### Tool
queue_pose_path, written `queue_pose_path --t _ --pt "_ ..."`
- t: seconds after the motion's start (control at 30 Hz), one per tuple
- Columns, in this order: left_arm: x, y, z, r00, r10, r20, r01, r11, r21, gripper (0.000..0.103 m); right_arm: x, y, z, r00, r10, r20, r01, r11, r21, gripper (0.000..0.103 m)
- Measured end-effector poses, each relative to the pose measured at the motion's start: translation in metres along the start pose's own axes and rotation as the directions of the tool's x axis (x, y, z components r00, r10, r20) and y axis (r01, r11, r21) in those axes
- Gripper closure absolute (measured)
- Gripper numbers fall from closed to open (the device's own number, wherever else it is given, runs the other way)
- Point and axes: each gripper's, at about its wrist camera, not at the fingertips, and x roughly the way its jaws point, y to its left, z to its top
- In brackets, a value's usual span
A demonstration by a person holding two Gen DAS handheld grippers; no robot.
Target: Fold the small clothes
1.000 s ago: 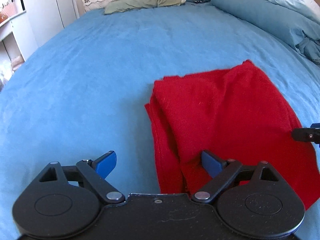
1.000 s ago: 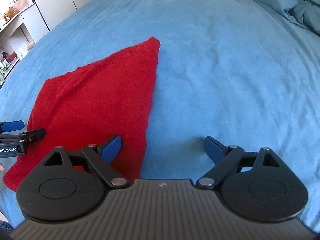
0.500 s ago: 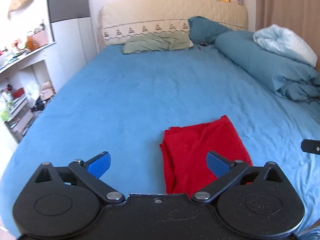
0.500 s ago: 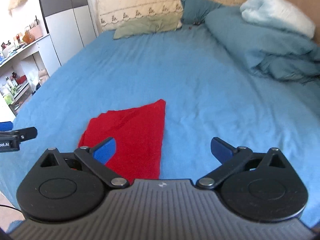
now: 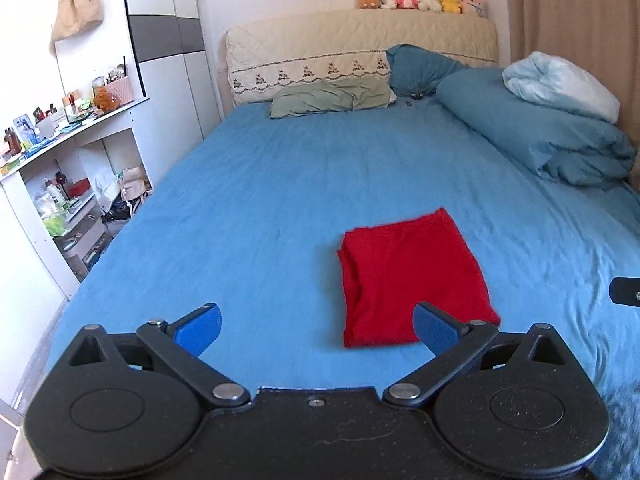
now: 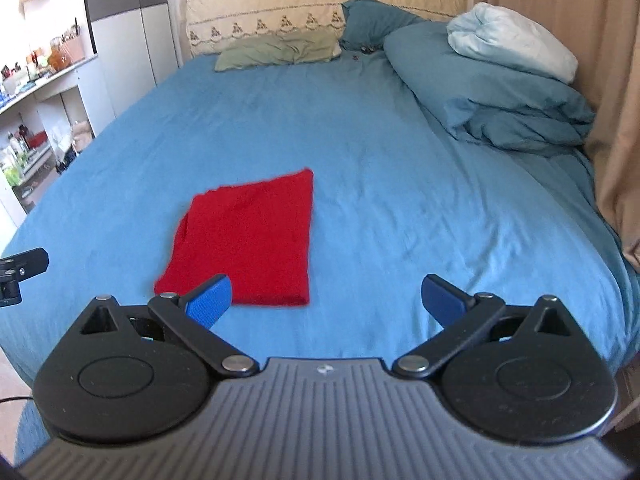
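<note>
On the near half of the wide blue bed sheet (image 5: 248, 208), the red knitted garment (image 5: 412, 276) lies folded into a compact, roughly rectangular pad, free of both tools. A second ago both cameras sat low and close over the cloth, which filled much of each view; now both have drawn back and up, and the whole bed is visible. Judged from this, the fold is finished and the hands are retreating from it.

Left gripper (image 5: 316, 326): fingers spread wide, holding nothing, hovering above the sheet at the near edge, the garment just beyond its right blue pad (image 5: 434, 326). Right gripper (image 6: 326, 298): likewise spread and empty, with the garment to its left, past its left pad (image 6: 210, 300).

Material findings: the garment is soft with a fine nap; stacked layers show along its left edge, while the right edge is one clean fold. Its far corner rises to a slight point. The sheet is lightly creased, matte cotton by appearance. A bunched teal duvet (image 6: 492, 96) occupies the far right, and a flat green pillow (image 5: 332, 98) lies at the head.
</note>
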Motion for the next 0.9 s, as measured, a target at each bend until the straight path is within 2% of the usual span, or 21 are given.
queue_pose_path --t 0.17,0.3,0.9 --pt "-0.01 -0.003 -0.018 1.0 0.003 -0.006 -0.002 1.0 0.019 0.0 -0.011 0.002 -0.032 1.0 -0.008 -0.027 0.009 1.0 0.005 0.0" --pt "-0.012 -0.006 -0.026 1.0 -0.004 -0.012 0.004 1.0 0.015 0.0 -0.01 0.002 -0.045 0.999 -0.013 -0.045 0.013 1.0 0.001 0.0" --pt "-0.015 -0.009 -0.023 0.999 -0.031 0.017 0.031 0.999 -0.017 0.0 -0.01 -0.001 -0.041 0.999 -0.025 -0.038 0.025 1.0 -0.001 0.0"
